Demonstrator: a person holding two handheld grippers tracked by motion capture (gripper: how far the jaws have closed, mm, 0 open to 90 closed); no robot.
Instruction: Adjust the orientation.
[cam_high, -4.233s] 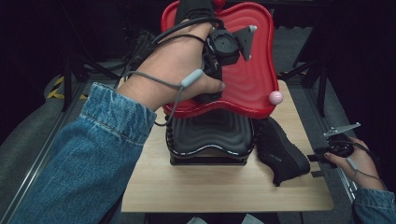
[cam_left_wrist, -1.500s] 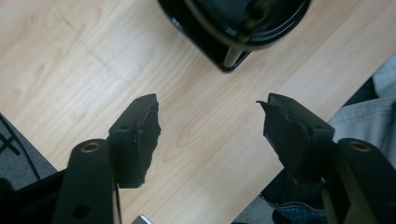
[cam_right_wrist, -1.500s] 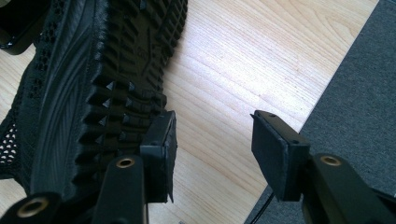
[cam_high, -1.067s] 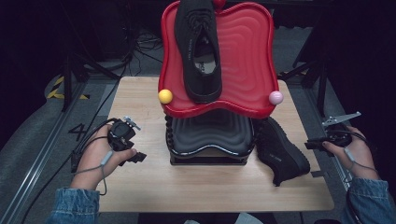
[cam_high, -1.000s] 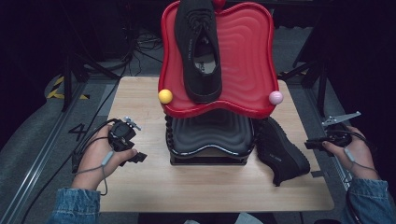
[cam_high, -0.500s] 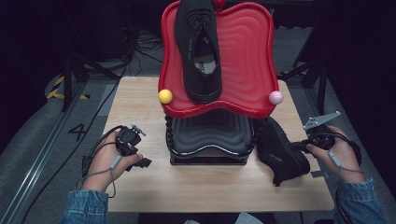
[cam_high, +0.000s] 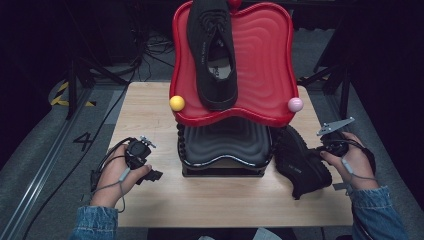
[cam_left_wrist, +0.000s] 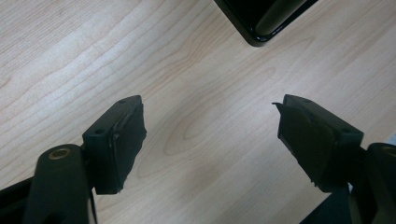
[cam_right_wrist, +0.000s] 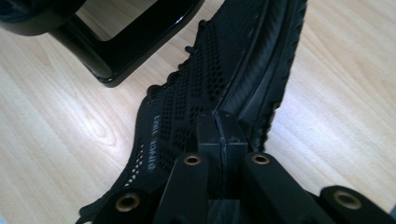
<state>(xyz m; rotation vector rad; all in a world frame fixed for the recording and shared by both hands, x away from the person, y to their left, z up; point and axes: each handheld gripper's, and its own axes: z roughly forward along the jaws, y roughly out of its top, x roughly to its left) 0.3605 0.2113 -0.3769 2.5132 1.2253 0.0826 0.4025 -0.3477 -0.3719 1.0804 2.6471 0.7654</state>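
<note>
A black shoe lies lengthwise on the tilted red tray, which sits on top of a black stand. A second black shoe lies on its side on the table right of the stand. My right gripper is at that shoe's sole side. In the right gripper view its pads are pressed flat together, with the mesh shoe just beyond them. My left gripper hovers over bare wood left of the stand. Its jaws have just been opening and have nothing between them.
A yellow ball and a pink ball cap the tray's front corners. The wooden table is small, with dark floor and cables around it. A corner of the stand's base is in the left gripper view.
My left arm has left the tray and come back to the table's left front. My right hand has moved left, up to the shoe on the table.
</note>
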